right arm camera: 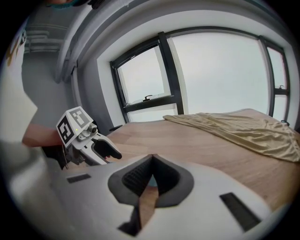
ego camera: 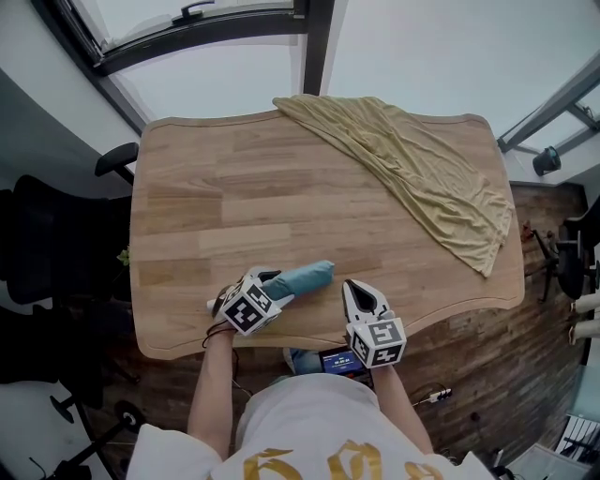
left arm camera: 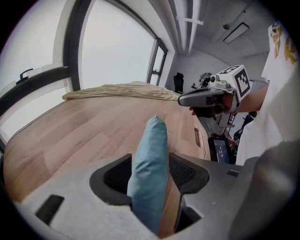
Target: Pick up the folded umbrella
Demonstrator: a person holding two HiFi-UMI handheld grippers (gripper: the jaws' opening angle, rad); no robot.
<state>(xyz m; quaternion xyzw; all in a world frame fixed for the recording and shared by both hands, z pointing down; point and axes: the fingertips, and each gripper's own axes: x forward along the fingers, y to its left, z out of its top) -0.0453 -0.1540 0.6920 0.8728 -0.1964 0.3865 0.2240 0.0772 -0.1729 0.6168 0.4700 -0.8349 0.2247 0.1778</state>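
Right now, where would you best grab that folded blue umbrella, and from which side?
Probably take the folded umbrella across its slim body, coming down from above: it lies flat on the table, a narrow roll that fits between the jaws. The left gripper straddles it so, jaws open.

A light-wood table top with wavy edges (ego camera: 234,206) fills the middle of the head view. A crumpled khaki-yellow cloth (ego camera: 422,169) lies on it, running diagonally from the far edge towards the right-hand edge. Dark metal window frames (ego camera: 202,23) stand beyond the far side. A black office chair (ego camera: 47,253) stands just beside the table's left side. A second dark chair (ego camera: 574,246) stands to the right, apart from the table. The floor is brown wood planking (ego camera: 487,366). A small device with a lit blue screen (ego camera: 339,360) shows below the near edge; type undetermined.
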